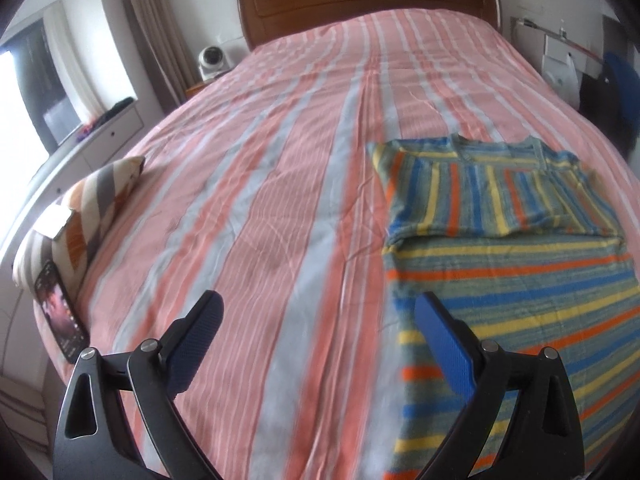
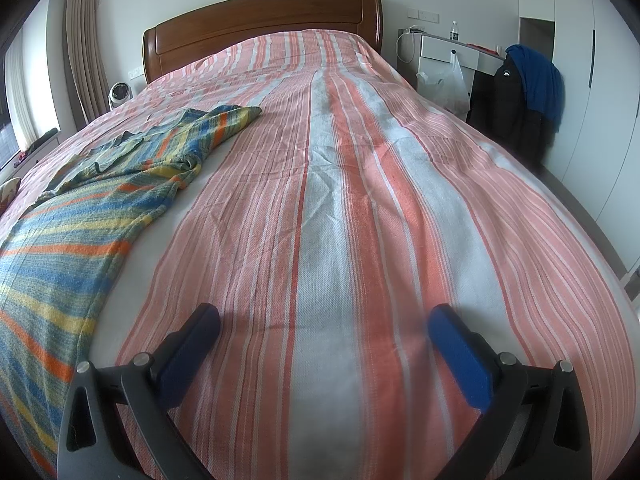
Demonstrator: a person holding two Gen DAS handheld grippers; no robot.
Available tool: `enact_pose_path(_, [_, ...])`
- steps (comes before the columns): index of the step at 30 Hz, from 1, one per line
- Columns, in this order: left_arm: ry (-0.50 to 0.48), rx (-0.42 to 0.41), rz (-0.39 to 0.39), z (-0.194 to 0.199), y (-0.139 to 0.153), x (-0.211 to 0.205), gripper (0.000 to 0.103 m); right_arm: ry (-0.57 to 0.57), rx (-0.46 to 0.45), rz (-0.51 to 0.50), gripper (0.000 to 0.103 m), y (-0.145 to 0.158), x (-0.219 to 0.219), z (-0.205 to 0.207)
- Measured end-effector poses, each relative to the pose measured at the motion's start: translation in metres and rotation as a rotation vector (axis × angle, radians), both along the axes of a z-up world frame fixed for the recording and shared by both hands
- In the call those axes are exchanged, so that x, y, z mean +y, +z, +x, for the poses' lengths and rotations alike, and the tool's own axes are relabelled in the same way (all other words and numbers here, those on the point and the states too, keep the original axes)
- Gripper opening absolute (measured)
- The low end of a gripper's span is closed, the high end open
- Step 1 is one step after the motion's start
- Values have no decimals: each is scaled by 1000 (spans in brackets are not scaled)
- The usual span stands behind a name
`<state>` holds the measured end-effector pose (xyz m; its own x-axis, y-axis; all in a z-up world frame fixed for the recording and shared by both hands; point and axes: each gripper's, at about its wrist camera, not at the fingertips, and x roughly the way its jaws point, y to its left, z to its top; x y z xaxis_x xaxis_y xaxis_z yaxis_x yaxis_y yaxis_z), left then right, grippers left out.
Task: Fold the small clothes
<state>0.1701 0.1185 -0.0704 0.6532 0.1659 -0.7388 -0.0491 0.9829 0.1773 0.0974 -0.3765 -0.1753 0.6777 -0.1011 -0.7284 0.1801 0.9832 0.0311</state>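
The shirt [image 1: 500,248] lies flat on the bed [image 1: 280,200], toward its foot. One sleeve looks folded in across the chest; the other sleeve [image 2: 224,124] is out to the side — so the fold seems barely begun. The left gripper [image 1: 316,344] and right gripper [image 2: 324,344] hover either side of the shirt, jaws apart, holding nothing. Bare bedspread stretches from the shirt toward the headboard [image 2: 260,24] — plenty of working room.

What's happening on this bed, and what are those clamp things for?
Someone is folding a striped shirt on the bed, using one hand-held gripper per hand. Right now neither holds anything: the left hand-held gripper and right hand-held gripper both hang open above the bedspread. The shirt lies flat, sleeves already folded in across its upper part.
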Motion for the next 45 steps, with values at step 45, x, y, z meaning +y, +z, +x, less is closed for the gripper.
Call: enact_pose_path(45, [23, -49, -11, -89, 0, -4, 99, -69, 127, -230, 103, 60, 40, -15])
